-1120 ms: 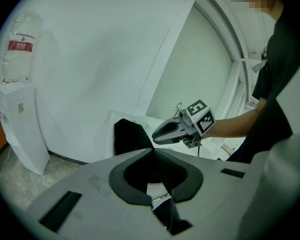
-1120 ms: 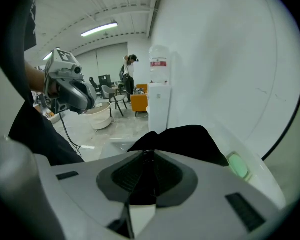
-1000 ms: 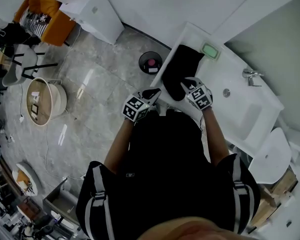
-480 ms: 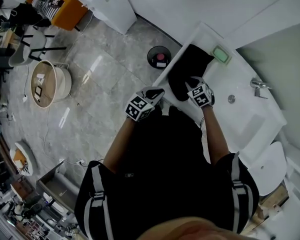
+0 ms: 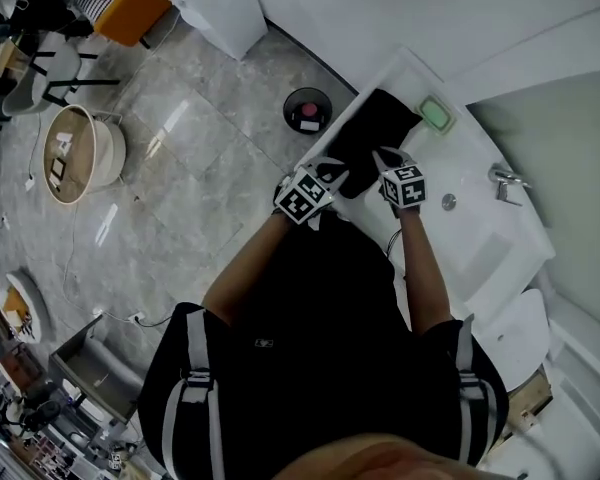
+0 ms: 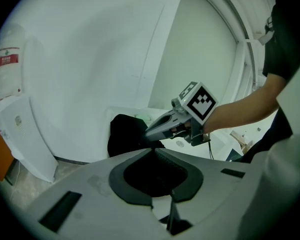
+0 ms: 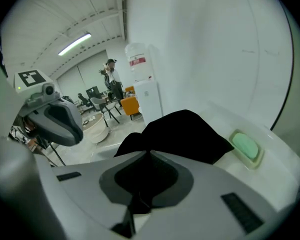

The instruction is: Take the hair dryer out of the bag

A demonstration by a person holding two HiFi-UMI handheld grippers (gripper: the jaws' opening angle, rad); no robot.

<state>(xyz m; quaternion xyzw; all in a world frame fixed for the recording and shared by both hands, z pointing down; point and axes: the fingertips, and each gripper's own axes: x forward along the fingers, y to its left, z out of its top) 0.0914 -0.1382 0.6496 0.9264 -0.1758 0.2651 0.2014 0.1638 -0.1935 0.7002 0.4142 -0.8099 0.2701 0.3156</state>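
One bag [image 5: 375,128]; right gripper [image 5: 381,157] jaws just closed on its edge, left gripper [image 5: 331,175] jaws shut empty.

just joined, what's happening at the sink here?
A person stands at the white sink counter with a handheld claw in each hand, both aimed at the near edge of the floppy black fabric bag lying on it. The left claw is shut, close to the bag. The right claw has just been closing, its tips at the bag's edge; whether fabric is pinched is unclear. No hair dryer shows yet.
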